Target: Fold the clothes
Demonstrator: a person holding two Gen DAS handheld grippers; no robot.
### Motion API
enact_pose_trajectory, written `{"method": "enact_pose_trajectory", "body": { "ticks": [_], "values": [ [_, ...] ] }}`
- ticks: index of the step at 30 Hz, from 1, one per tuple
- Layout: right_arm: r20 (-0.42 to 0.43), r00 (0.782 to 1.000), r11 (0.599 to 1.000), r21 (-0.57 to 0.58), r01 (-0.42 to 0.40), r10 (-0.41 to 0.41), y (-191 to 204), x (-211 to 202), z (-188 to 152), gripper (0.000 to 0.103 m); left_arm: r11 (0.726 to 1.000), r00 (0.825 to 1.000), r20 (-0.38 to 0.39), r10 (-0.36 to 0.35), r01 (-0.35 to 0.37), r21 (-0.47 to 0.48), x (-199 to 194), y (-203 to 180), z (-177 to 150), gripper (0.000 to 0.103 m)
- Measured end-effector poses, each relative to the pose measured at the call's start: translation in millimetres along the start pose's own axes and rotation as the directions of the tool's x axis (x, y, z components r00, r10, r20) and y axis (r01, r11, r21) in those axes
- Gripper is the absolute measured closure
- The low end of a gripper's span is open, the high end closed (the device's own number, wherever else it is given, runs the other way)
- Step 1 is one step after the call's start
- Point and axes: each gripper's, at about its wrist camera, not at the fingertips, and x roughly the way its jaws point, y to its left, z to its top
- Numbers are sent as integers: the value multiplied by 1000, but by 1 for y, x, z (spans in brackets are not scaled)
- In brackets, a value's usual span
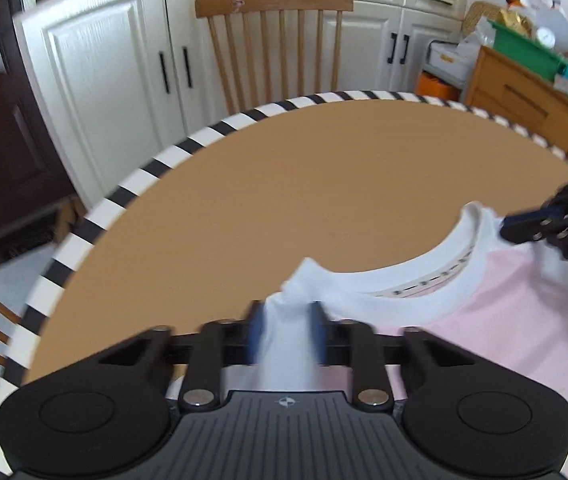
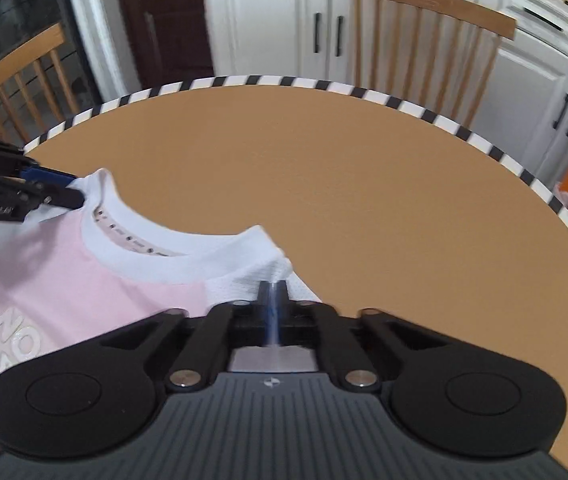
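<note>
Left gripper (image 1: 286, 334) and right gripper (image 2: 272, 300) each clamp a white shoulder of the pink T-shirt (image 1: 504, 300); uneven pull risks slippage toward six o'clock.

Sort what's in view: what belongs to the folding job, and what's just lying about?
For the job: shirt, left gripper, right gripper, both shut on its shoulders; table.
Lying about: chair, cupboards, green crate, dresser.

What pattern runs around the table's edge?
Black and white stripes on the table's edge; clearest in the left wrist view.
</note>
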Motion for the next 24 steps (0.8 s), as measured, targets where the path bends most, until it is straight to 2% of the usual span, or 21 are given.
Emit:
{"method": "enact_pose_trajectory", "body": {
  "ticks": [2,5,9,11,13,15,16,17,18,19,21,23,24],
  "values": [
    [18,999,998,-48,38,-37,4,-4,3,103,999,1000,-1,-13,13,30,2,0,5,100],
    [99,979,978,-99,186,-177,6,-6,24,103,999,999,40,34,-35,37,10,-1,18,100],
    [146,930,934,-69,350,-338,-2,12,57,103,987,980,130,149,-138,-87,22,-3,59,100],
    [105,936,941,4,338,-336,-5,24,61,103,977,974,118,191,-177,-115,34,-9,72,99],
    [91,939,943,50,328,-331,-3,26,54,102,971,969,96,229,-221,-91,44,-17,75,97],
    [112,941,946,83,312,-320,-2,7,39,99,965,962,96,256,-249,-81,37,-20,70,84],
    [130,943,950,109,294,-307,-3,-10,29,97,961,956,112,270,-262,-87,28,-19,66,67],
    [154,947,955,146,260,-281,-3,-31,17,94,958,950,140,281,-267,-107,12,-17,60,55],
    [179,950,957,182,224,-256,-4,-53,6,93,954,942,170,290,-270,-130,-7,-14,54,55],
    [198,953,958,219,185,-229,-5,-75,-8,93,954,941,187,281,-253,-164,-28,-10,47,54],
    [219,961,951,293,101,-169,-5,-121,-42,86,956,958,187,216,-168,-241,-74,-3,23,50],
    [218,969,936,350,37,-119,-1,-161,-87,75,946,971,185,153,-90,-311,-125,-3,-13,41],
    [203,974,931,365,20,-101,4,-179,-111,75,938,974,183,132,-63,-342,-150,-3,-35,39]
  ]
}}
